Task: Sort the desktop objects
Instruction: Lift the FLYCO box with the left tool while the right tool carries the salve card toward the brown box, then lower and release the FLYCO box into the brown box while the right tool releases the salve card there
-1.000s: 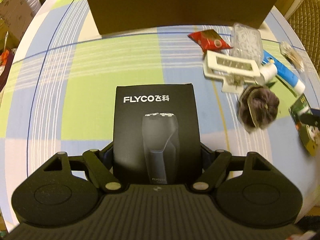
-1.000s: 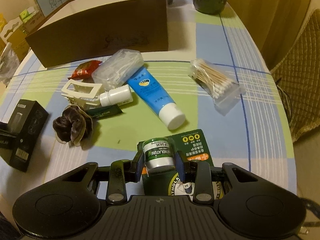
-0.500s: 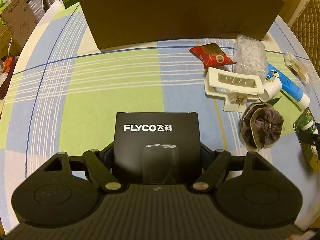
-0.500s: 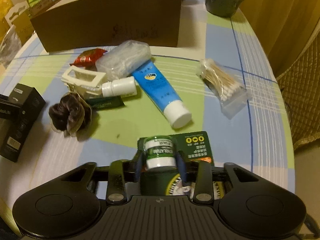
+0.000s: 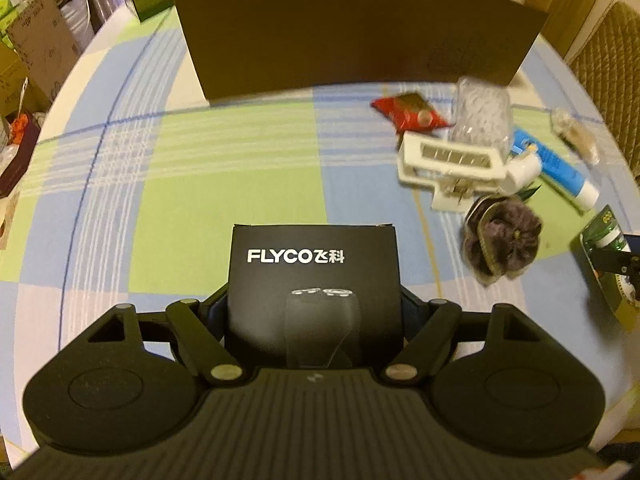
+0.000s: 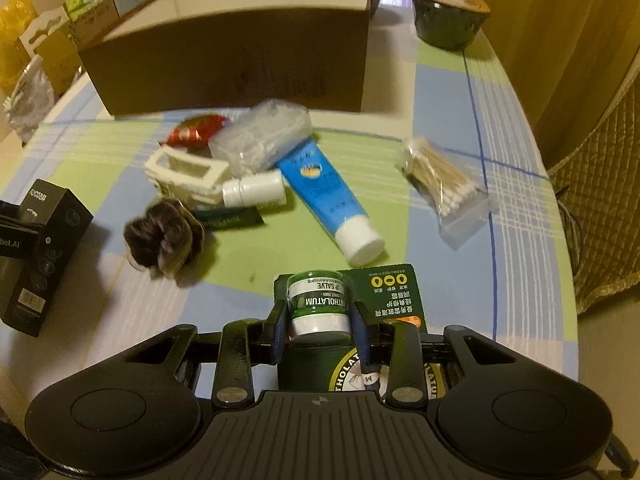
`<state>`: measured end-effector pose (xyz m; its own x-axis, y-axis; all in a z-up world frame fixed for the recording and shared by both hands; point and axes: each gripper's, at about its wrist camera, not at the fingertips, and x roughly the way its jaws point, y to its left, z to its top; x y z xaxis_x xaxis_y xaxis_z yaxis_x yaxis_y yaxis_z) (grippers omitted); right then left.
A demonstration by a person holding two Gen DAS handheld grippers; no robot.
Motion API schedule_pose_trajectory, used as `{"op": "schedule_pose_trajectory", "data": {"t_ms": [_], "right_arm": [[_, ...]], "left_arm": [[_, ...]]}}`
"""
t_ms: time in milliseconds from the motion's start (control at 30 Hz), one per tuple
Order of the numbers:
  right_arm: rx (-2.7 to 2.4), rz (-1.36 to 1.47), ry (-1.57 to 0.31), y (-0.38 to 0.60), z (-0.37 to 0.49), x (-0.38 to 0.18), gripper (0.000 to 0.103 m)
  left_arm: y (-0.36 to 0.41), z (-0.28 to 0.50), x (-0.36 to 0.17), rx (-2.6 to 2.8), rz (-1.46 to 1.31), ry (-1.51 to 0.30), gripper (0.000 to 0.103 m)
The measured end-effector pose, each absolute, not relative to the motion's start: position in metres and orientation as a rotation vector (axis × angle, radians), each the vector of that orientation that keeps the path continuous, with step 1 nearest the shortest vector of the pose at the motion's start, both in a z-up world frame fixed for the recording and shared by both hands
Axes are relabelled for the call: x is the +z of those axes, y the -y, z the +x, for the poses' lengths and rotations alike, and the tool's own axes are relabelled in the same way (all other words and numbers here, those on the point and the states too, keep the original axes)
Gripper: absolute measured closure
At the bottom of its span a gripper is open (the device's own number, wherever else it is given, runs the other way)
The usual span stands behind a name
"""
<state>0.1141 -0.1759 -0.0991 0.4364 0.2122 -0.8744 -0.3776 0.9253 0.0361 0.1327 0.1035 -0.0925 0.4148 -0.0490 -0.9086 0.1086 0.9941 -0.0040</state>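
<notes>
Risk was double: the left tool (image 5: 314, 312) clamped the black shaver box (image 5: 314, 280) and the right tool (image 6: 318, 332) clamped the green lip-salve pack (image 6: 348, 320) above the bench (image 6: 520, 200), so each could slip toward the cardboard box (image 6: 240, 60).

Both views are fisheye cameras riding just behind a gripper, looking steeply down and forward over the checked tablecloth (image 5: 224, 168) toward the cardboard box (image 5: 360, 36) at the top of each frame. The left wrist view sits close over the table's left part, the clutter at its right edge. The right wrist view faces that clutter centrally. Both share the scrunchie (image 5: 502, 246) (image 6: 160, 238), blue tube (image 5: 560, 168) (image 6: 324, 188) and white clip (image 5: 452, 158) (image 6: 186, 174).
</notes>
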Motion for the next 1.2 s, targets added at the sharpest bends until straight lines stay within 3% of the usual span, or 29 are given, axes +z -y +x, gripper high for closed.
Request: {"op": "schedule_pose_trajectory", "data": {"t_ms": [700,1200], "right_arm": [[0.519,-0.116,-0.862,0.143,0.153,-0.027,0.072],[0.638,-0.132,-0.683,0.078,0.252,0.019,0.072]], "left_arm": [[-0.099,0.153,-0.005,-0.125,0.019,-0.895,0.027],[-0.098,0.256,0.040,-0.110,0.005,-0.765,0.027]]}}
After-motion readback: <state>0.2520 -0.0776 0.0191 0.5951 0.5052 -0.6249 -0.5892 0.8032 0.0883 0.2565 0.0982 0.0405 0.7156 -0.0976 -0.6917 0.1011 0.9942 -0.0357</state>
